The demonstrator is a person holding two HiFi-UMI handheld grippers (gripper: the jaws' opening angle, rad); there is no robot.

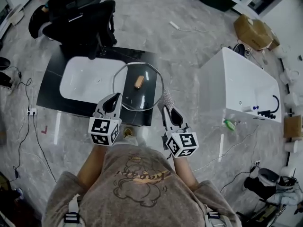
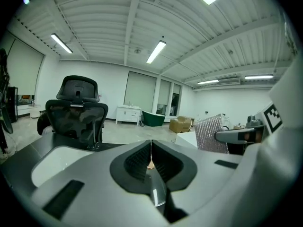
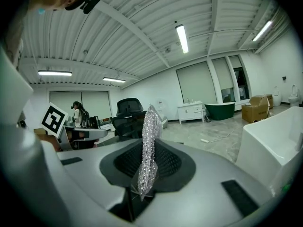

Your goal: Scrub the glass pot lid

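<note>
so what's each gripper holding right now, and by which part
Left gripper clamps the glass lid by its rim; right gripper pinches the silvery scrub cloth by one end.

Ahead of you, a white basin (image 1: 87, 82) sits in a black countertop (image 1: 49, 89). A black office chair (image 1: 80, 18) stands just beyond it. To your right stands a white bathtub (image 1: 246, 84), with a cardboard box (image 1: 255, 32) beyond it. The floor (image 1: 189, 46) is grey marble.

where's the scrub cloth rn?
The scrub cloth is clamped in the right gripper; in the head view it sits just right of the glass lid.
</note>
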